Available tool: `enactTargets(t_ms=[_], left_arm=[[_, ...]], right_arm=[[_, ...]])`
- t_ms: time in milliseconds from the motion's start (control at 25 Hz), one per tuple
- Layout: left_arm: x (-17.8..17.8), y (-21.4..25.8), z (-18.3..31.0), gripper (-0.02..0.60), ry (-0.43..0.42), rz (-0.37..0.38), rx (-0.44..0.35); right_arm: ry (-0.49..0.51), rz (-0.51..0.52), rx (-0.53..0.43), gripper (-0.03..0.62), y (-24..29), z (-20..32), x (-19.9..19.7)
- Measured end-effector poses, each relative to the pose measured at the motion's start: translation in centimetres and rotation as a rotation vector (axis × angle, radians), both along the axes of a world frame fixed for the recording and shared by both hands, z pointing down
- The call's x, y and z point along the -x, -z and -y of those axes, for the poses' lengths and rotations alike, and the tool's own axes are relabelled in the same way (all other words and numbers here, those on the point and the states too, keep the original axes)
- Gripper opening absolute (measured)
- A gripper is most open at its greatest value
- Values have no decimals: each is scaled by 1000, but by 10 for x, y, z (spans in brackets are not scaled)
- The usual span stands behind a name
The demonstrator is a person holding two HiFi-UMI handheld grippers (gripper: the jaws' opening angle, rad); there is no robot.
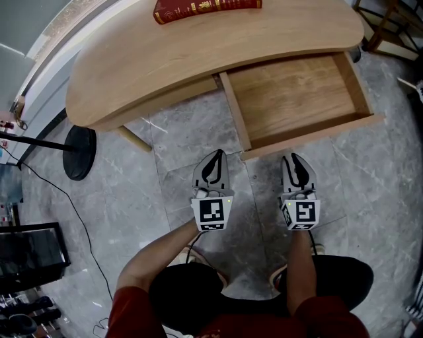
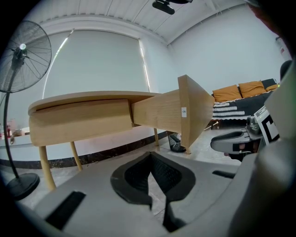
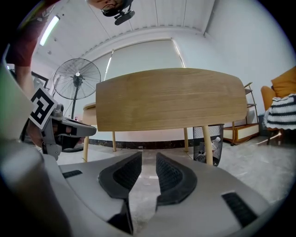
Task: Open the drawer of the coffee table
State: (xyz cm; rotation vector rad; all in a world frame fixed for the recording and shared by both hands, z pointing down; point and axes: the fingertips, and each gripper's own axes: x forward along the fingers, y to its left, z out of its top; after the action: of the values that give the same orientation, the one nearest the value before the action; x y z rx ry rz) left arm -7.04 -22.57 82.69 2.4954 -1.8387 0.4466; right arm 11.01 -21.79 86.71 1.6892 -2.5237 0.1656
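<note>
The light wooden coffee table (image 1: 198, 59) has its drawer (image 1: 294, 99) pulled far out, and the inside looks empty. Both grippers hover over the floor just in front of the drawer front (image 1: 310, 136), touching nothing. My left gripper (image 1: 215, 157) sits left of the drawer's corner, jaws together and empty. My right gripper (image 1: 295, 158) faces the drawer front (image 3: 171, 99), its pads slightly apart with only floor showing between them. In the left gripper view the drawer (image 2: 185, 115) juts out to the right beyond my left gripper (image 2: 151, 155). The right gripper view shows my right gripper (image 3: 149, 155) below the panel.
A red book (image 1: 205, 8) lies on the table's far side. A standing fan's base (image 1: 79, 152) is on the floor to the left, with a cable trailing from it. A mesh waste bin (image 3: 212, 143) stands behind the table. The person's legs are below the grippers.
</note>
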Motion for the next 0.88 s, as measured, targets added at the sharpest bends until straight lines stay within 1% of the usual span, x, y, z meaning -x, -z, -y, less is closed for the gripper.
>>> enactTargets(t_ms=[160, 280, 360, 520, 600, 680, 760, 880], left_arm=[[-2, -1, 0, 6, -3, -1, 3], [-2, 0, 0, 6, -6, -4, -1], [-1, -1, -1, 6, -5, -7, 3], [0, 0, -2, 6, -15, -31, 10], [0, 3, -4, 6, -30, -24, 1], [2, 5, -6, 6, -27, -26, 10], [3, 12, -8, 6, -20, -33, 23], [-4, 35, -13, 6, -56, -24, 25]], right_arm=[[-2, 2, -4, 47, 1, 0, -1], [-1, 6, -5, -3, 1, -1, -2], [12, 1, -3, -3, 1, -2, 0], [47, -53, -2, -3, 6, -2, 5], [50, -65, 5, -3, 12, -2, 5], [58, -84, 19, -3, 20, -4, 5], [70, -109, 40, -3, 32, -8, 6], [60, -125, 81, -3, 55, -13, 0]])
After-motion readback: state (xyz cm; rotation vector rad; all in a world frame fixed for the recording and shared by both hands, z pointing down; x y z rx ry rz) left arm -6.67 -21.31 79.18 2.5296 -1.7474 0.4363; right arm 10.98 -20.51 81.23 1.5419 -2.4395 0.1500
